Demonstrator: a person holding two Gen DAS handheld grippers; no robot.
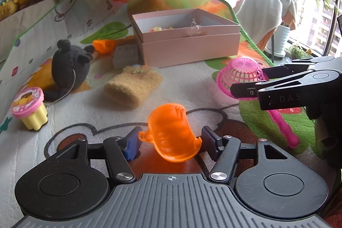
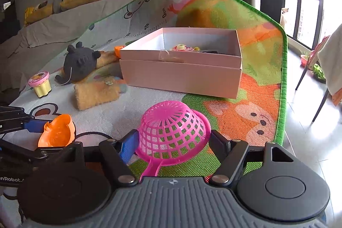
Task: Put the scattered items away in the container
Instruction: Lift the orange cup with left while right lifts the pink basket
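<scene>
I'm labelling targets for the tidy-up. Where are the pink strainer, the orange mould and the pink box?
pink strainer [image 2: 173,129]: right wrist view, mesh dome.
orange mould [image 1: 171,134]: left wrist view, hollow body.
pink box [image 2: 181,76]: right wrist view, front wall.

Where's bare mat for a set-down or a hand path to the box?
Free: pale mat between the yellow knit pouch, the pink sieve and the orange mould; also the strip in front of the pink box, right of the pouch. Crowded: left of the box, where the grey plush, a grey block and an orange toy cluster.
</scene>
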